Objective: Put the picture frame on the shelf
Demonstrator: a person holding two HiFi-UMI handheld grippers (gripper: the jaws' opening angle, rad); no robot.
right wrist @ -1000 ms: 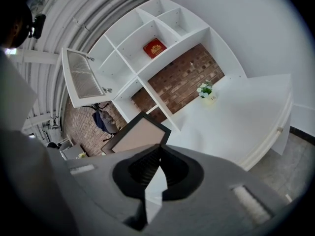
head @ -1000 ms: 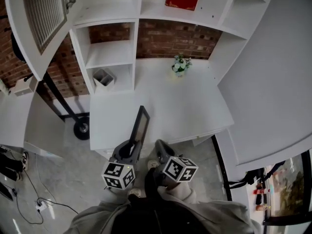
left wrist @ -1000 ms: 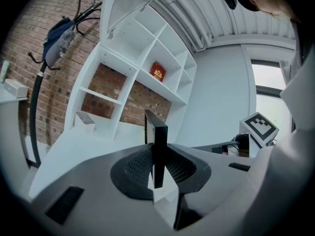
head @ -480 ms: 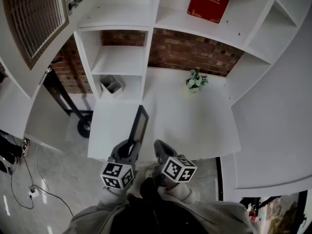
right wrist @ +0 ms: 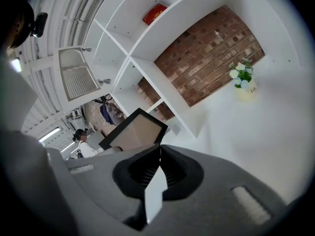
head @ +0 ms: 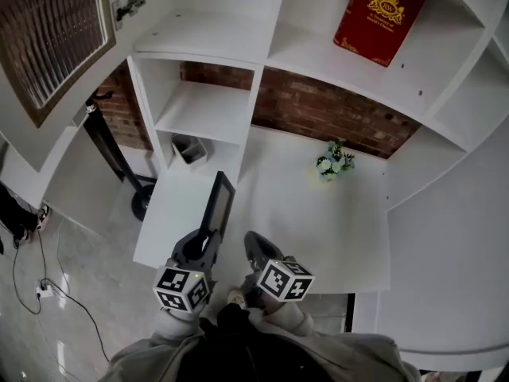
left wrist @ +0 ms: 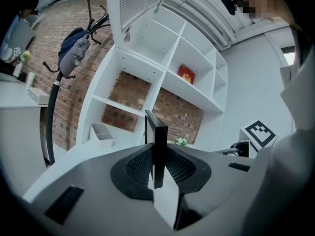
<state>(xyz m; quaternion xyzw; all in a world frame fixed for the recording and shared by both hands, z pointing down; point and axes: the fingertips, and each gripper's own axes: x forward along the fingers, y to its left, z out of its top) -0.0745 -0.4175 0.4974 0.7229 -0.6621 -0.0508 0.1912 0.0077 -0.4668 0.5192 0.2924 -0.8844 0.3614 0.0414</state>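
Observation:
The black picture frame [head: 219, 204] stands upright and edge-on over the near left part of the white desk [head: 318, 221]. My left gripper [head: 207, 237] is shut on its lower edge; in the left gripper view the frame [left wrist: 156, 141] sits pinched between the jaws [left wrist: 156, 167]. Just to its right, my right gripper [head: 251, 243] is shut with nothing in it, its jaws meeting in a line [right wrist: 159, 162]. From the right gripper view the frame's pale face [right wrist: 136, 132] shows at the left. The white shelf unit [head: 208, 111] with open cubbies rises behind the desk.
A red book [head: 380, 18] leans in an upper cubby. A small flower pot [head: 332, 162] stands at the back of the desk. A white holder [head: 189, 148] sits in the lowest left cubby. A louvred cabinet door [head: 48, 38] hangs open at upper left; a coat rack [left wrist: 74, 53] stands left.
Both grippers have moved forward over the desk toward the shelf unit, the left one carrying the frame. The shelves fill more of the head view.

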